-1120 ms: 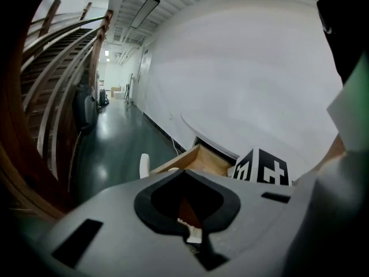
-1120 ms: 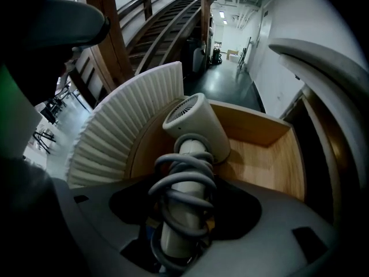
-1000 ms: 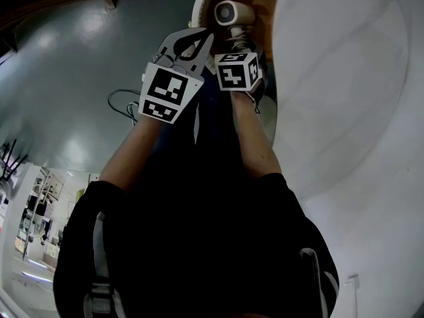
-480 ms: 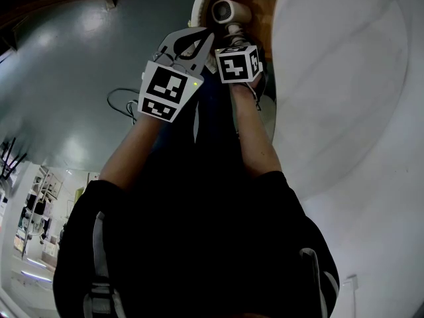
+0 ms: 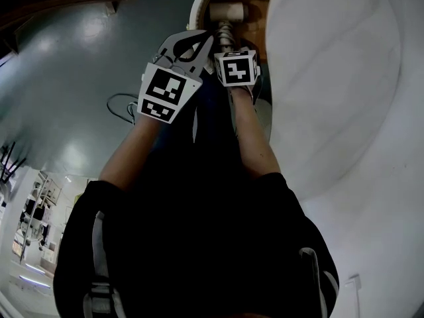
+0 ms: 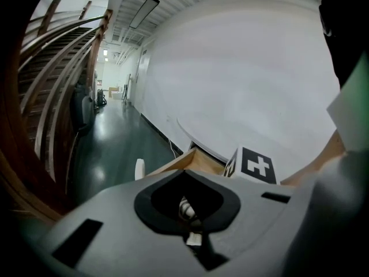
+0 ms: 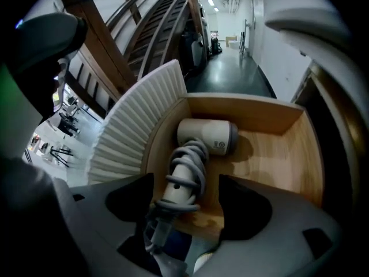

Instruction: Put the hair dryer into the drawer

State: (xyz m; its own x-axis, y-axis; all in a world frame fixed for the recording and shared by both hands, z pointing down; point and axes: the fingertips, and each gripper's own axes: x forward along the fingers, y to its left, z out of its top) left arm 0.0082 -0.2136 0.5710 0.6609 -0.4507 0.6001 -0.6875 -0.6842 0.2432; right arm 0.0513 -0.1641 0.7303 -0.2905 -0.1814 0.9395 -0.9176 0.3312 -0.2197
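Note:
The grey hair dryer lies on its side on the floor of the open wooden drawer, its cord wound round the handle. My right gripper stands over the drawer's near end. Its jaws have just been opening and now stand apart on either side of the handle, with a gap at each pad. In the head view the hair dryer lies across the drawer, just beyond the right gripper. The left gripper hangs beside it, shut and empty; its tips point past the drawer's corner.
A white rounded tabletop overhangs the drawer on the right. The drawer's white ribbed front stands at its left. Dark green floor spreads to the left, with a cable on it. A wooden staircase rises beyond.
The hair dryer has gone from facing up, nozzle toward the head camera, to lying flat in the drawer. The right gripper's jaws have spread off its handle. The left gripper has stayed put.

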